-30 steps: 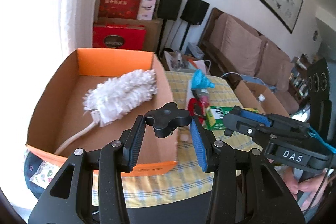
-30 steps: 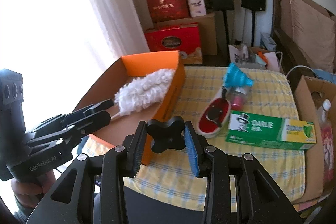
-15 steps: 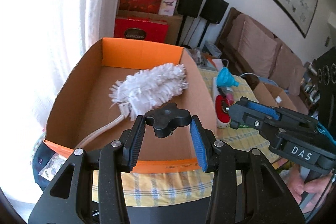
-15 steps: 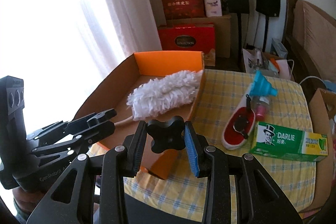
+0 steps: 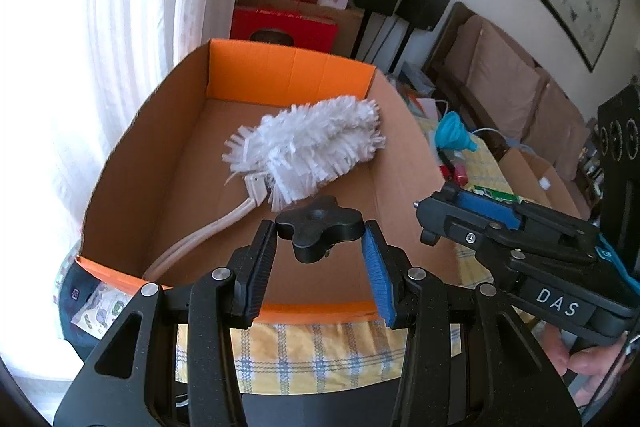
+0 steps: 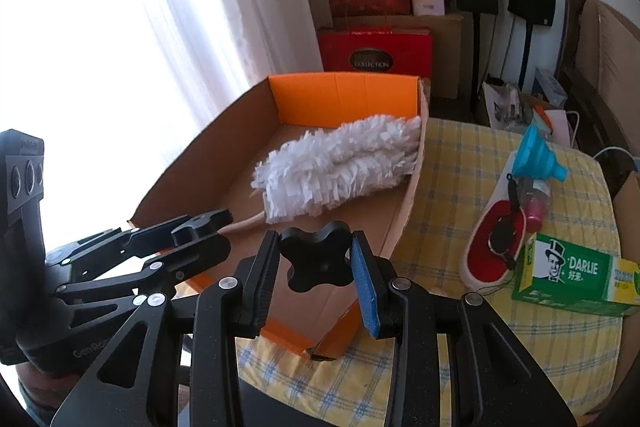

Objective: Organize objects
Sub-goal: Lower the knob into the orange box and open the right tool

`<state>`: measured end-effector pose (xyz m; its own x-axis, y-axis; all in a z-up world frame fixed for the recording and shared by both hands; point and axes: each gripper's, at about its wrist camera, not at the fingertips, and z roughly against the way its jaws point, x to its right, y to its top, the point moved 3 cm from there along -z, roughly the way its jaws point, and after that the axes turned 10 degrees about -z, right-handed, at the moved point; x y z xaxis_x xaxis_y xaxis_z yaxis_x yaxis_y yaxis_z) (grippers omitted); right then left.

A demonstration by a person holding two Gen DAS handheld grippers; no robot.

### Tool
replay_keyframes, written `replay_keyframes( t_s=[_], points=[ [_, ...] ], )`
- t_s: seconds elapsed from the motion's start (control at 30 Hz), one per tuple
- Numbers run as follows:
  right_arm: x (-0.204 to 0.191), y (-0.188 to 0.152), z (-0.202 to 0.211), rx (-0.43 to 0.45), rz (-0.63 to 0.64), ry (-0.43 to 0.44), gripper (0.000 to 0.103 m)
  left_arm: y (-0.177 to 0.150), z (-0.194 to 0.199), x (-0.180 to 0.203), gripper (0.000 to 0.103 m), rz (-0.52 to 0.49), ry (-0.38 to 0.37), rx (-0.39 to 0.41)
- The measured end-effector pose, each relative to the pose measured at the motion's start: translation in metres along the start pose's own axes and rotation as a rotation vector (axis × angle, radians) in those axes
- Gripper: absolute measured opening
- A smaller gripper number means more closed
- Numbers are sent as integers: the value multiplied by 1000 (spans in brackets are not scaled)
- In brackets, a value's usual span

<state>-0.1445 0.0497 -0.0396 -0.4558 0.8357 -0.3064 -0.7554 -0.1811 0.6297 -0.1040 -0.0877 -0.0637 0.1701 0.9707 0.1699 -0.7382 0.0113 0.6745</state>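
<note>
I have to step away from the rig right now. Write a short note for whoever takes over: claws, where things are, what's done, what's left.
Left claw: open, holding nothing, above the near end of the cardboard box.
Right claw: open, holding nothing, at the box's near right corner.
Done: the white duster lies inside the box, handle toward the near end.
Left, all on the checked tablecloth right of the box: blue funnel, red and white brush, small pink bottle beside it, green Darlie toothpaste carton.
Suggested next: the brush, probably, as it lies nearest the box.
</note>
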Motion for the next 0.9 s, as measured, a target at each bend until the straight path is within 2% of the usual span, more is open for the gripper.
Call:
replay_keyframes(
  t_s=[0.13, 0.23, 0.3, 0.43, 0.5, 0.6, 0.73, 0.9],
  points=[
    [5, -1, -4, -11, -21, 8, 40, -3, -5, -3, 41, 15, -3, -12],
    [7, 0, -1, -4, -26, 12, 42, -2, -3, -4, 52, 23, -9, -5],
    [8, 2, 4, 5, -31, 16, 43, -1, 0, -3, 64, 23, -11, 9],
    [14, 5, 20, 39, -51, 13, 56, 3, 7, -2, 75, 28, 0, 25],
    [19, 7, 30, 57, -61, 5, 59, 4, 10, -2, 84, 37, 2, 37],
    [29, 9, 44, 78, -68, -13, 70, 6, 13, 0, 91, 47, -3, 48],
    [45, 10, 61, 108, -79, -57, 83, 7, 15, 7, 94, 35, 6, 58],
    [68, 7, 74, 112, -112, -94, 83, 7, 17, 18, 103, 19, -1, 66]
  ],
)
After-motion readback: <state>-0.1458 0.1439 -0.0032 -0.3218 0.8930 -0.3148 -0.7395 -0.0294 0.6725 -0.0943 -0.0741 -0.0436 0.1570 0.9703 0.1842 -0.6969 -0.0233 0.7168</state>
